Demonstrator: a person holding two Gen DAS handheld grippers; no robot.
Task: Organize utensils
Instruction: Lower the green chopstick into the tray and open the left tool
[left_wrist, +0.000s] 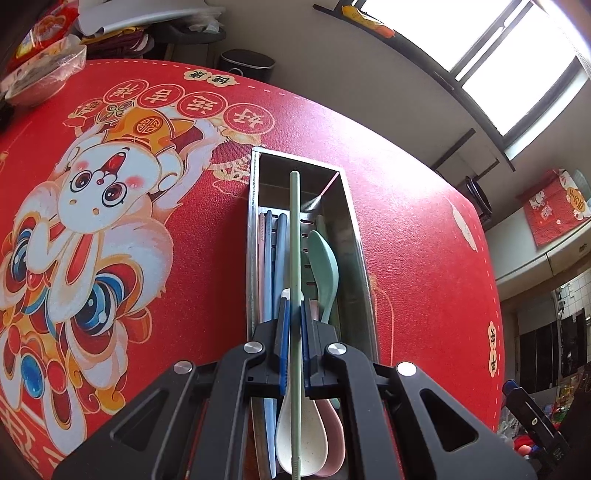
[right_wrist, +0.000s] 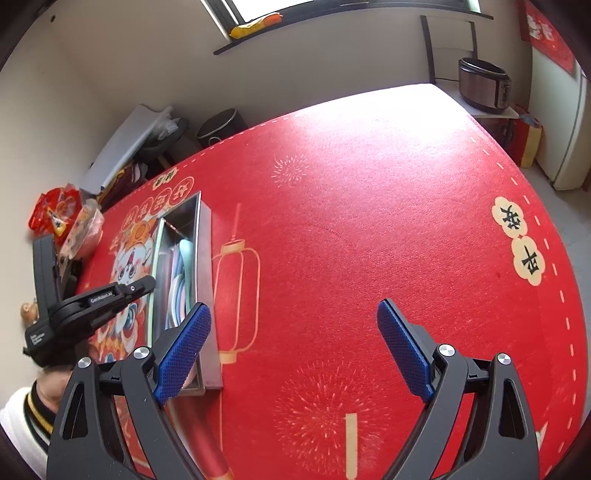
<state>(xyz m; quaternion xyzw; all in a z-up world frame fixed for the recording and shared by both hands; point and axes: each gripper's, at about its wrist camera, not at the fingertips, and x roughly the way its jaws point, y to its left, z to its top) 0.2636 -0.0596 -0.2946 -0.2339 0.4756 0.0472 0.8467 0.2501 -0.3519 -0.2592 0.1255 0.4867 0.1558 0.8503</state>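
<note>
The left gripper (left_wrist: 294, 310) is clamped on a green chopstick (left_wrist: 294, 236), whose shaft runs forward from between the blue pads (left_wrist: 283, 332) and ends ahead of them, over the far end of the steel tray (left_wrist: 356, 236). The tray lies directly below and ahead of this gripper on the red mat (left_wrist: 424, 236). Inside the tray, left of the held chopstick, lie pink and blue chopsticks (left_wrist: 275, 258). Right of it lies a green spoon (left_wrist: 325, 266). A white spoon (left_wrist: 295, 432) and a pink spoon (left_wrist: 334, 439) lie beneath the gripper body.

The right gripper (right_wrist: 293, 339) is spread wide and holds nothing; only bare mat (right_wrist: 369, 221) lies between its pads (right_wrist: 184, 347). The tray (right_wrist: 205, 258) sits just to its left.
</note>
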